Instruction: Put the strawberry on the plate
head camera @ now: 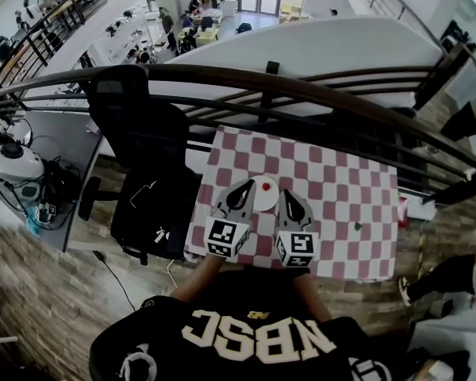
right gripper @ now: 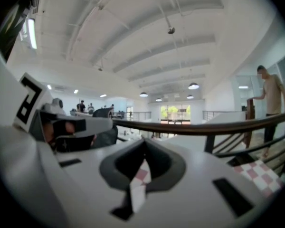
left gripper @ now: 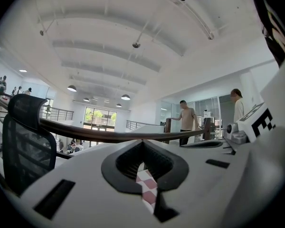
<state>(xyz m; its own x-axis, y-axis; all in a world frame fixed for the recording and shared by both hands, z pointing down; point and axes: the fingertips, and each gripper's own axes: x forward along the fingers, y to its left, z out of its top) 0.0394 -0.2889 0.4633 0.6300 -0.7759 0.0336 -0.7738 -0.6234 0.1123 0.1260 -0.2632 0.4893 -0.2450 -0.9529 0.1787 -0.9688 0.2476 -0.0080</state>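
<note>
One strawberry (head camera: pixel 266 187) just beside left tool (head camera: pixel 243 190).

The strawberry (head camera: pixel 266 187) seems to lie on the plate (head camera: pixel 261 200), between left gripper (head camera: pixel 248 184) and right gripper (head camera: pixel 289 194).

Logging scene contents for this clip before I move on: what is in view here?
plate: one, white, on the table's near side
strawberry: one, red, on the plate
small object: one, green, on the cloth to the right; too small to identify
tablecloth: one, red-and-white checked
office chair: one, black, left of the table
railing: one, dark, beyond the table
left gripper: white, black fingers, shut, empty
right gripper: same, shut, empty
</note>
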